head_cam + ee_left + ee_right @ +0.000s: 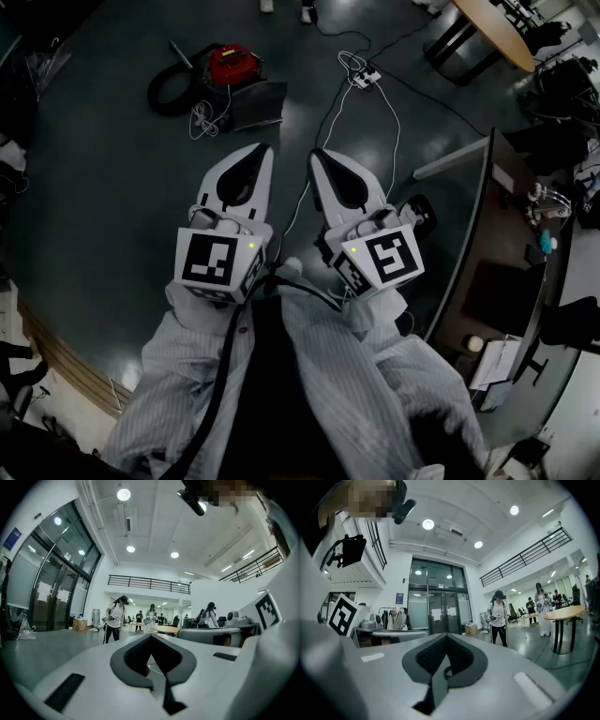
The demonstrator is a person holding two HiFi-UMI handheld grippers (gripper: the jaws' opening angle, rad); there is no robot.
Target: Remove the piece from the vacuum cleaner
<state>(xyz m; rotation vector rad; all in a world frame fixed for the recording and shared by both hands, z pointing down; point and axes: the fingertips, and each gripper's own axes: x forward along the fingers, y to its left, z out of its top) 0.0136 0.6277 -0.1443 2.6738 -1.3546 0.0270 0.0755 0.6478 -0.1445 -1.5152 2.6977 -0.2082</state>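
There, both smooth white grippers, left gripper and right gripper, were clenched empty, ribbed dark pads meeting at pointed tips. The rounded red vacuum cleaner sat well ahead on the glossy grey floor, black hose coiled beside it.

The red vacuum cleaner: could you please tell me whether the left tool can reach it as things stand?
Probably not yet: the left tool, shut and empty, is held near the person's body, while the vacuum cleaner lies well ahead across open floor.

Vacuum cleaner on floor, ahead-left
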